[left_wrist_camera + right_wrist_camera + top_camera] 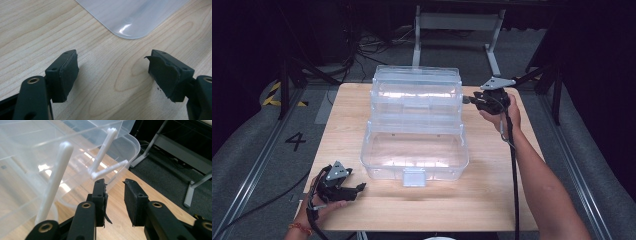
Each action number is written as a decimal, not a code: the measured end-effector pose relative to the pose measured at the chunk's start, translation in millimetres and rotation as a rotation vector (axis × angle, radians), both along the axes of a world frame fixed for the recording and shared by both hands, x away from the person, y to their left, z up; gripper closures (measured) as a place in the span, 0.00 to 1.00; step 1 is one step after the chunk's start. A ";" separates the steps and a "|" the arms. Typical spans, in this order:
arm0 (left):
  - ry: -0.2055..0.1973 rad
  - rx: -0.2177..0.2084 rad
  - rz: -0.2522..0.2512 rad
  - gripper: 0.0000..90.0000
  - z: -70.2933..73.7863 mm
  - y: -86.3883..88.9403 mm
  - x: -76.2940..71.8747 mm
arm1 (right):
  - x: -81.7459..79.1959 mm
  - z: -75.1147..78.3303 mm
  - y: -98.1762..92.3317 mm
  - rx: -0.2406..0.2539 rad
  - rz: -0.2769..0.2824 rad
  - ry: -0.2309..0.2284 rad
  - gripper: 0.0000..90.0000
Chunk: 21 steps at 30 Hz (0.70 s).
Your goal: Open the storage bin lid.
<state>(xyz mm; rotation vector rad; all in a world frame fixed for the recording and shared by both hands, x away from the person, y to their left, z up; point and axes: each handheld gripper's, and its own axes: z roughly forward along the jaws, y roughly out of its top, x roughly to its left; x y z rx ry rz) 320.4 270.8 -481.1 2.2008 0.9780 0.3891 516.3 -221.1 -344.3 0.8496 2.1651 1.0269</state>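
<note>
on pale woodgrain table (492, 190): clear plastic box (414, 130)

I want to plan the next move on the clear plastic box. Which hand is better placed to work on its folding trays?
Probably the right. Its claw sits beside the raised trays of the box, open, nothing between the jaws. The left claw rests low near the table edge, away from the trays.

A light wooden table (362, 210) is standing on a grey floor (257, 150), with pale reflections of overhead light gleaming on its surface. A painted numeral four (295, 141) is showing on the floor to the left, near yellow-and-black hazard tape (274, 95). Metal rails (582, 185) are running along both sides. Behind, a grey desk frame (457, 22) is standing amid tangled black cables (367, 47), and the far room is lying in darkness.
</note>
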 end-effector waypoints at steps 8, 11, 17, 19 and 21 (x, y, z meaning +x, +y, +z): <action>0.003 0.000 0.011 0.27 0.0 -0.1 -0.8 | -21.4 -1.1 -14.2 0.006 0.019 0.000 0.72; 0.000 0.001 0.013 0.27 0.0 0.1 -0.9 | -29.8 -2.0 -19.7 0.012 0.027 -0.005 0.70; -0.001 0.005 0.013 0.27 0.2 0.6 -1.4 | -45.6 -5.9 -27.3 0.016 0.029 -0.007 0.60; -0.001 0.004 0.014 0.27 0.2 0.7 -1.4 | -50.4 -7.8 -28.1 0.004 0.027 -0.001 0.55; 0.002 -0.003 0.015 0.27 -0.3 0.6 -1.6 | -56.9 -10.7 -30.0 0.003 0.030 -0.005 0.53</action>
